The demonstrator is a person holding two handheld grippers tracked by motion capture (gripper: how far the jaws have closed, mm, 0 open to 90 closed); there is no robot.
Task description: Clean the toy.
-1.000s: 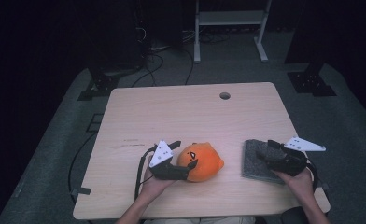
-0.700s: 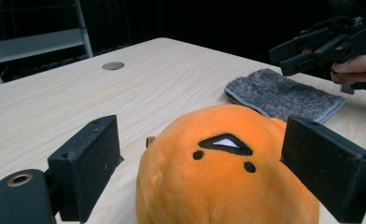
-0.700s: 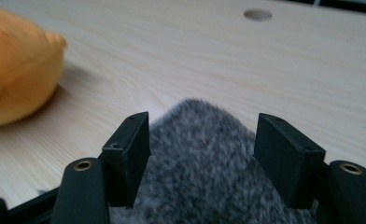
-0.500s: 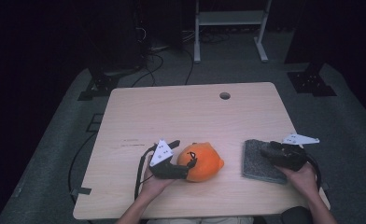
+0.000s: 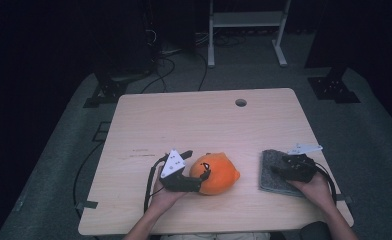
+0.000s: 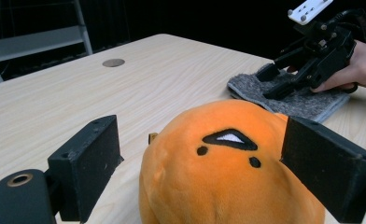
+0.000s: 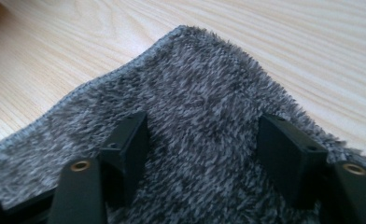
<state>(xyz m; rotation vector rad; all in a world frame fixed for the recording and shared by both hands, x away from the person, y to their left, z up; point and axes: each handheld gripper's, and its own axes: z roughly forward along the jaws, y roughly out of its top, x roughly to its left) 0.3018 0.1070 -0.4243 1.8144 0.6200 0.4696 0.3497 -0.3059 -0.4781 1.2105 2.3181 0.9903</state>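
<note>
An orange plush toy [image 5: 220,173] with a small black face [image 6: 228,137] lies near the table's front edge. My left gripper [image 5: 203,178] reaches around it from the left. Its jaws stand open, and bare wood shows between the left jaw and the plush [image 6: 228,186]. To the right lies a grey fuzzy cloth [image 5: 273,184], flat on the wood. My right gripper [image 5: 278,170] is tipped down onto it with both fingertips [image 7: 130,135] resting in the pile [image 7: 195,88]. Its jaws have just been opening a little and stand open, with only flat cloth between them.
The light wooden table [image 5: 184,125] has a round cable hole [image 5: 240,102] at the back right. Beyond the table, a white frame [image 5: 246,20] and black stand feet [image 5: 334,87] stand on the grey floor, with cables [image 5: 174,60] nearby.
My right gripper has come down and a little leftward onto the grey cloth. The left gripper and the plush have stayed where they were.
</note>
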